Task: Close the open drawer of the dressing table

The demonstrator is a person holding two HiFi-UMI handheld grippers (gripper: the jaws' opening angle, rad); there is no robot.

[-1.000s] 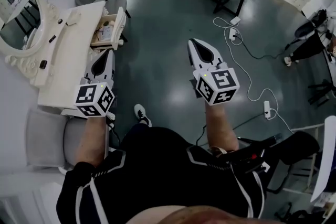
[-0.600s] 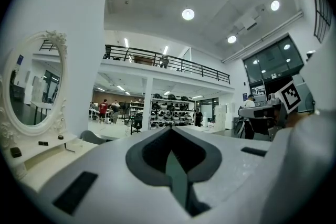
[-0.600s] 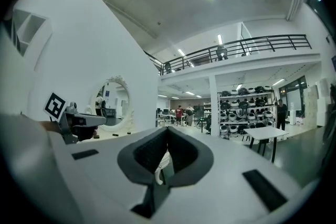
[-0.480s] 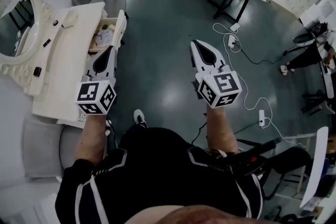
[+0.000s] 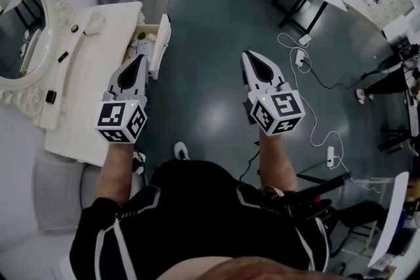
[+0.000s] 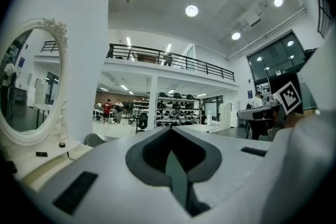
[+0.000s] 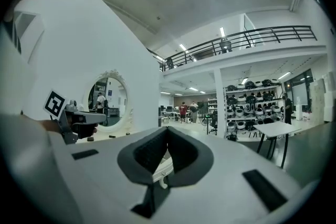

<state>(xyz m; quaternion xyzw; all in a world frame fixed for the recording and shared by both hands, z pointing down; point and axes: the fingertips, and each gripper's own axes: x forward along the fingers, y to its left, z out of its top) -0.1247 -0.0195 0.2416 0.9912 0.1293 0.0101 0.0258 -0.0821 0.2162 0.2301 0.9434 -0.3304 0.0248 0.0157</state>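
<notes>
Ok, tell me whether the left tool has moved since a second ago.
Yes. Against the dressing table, the left tool has gone forward along its front edge: its tip, earlier short of the open drawer, now overlaps the drawer's near end.

Round ceiling lamps [image 6: 191, 10] are shining brightly above me, the glossy floor [image 5: 215, 111] is reflecting a soft glare, and every view is bending strongly and darkening at its edges.
</notes>
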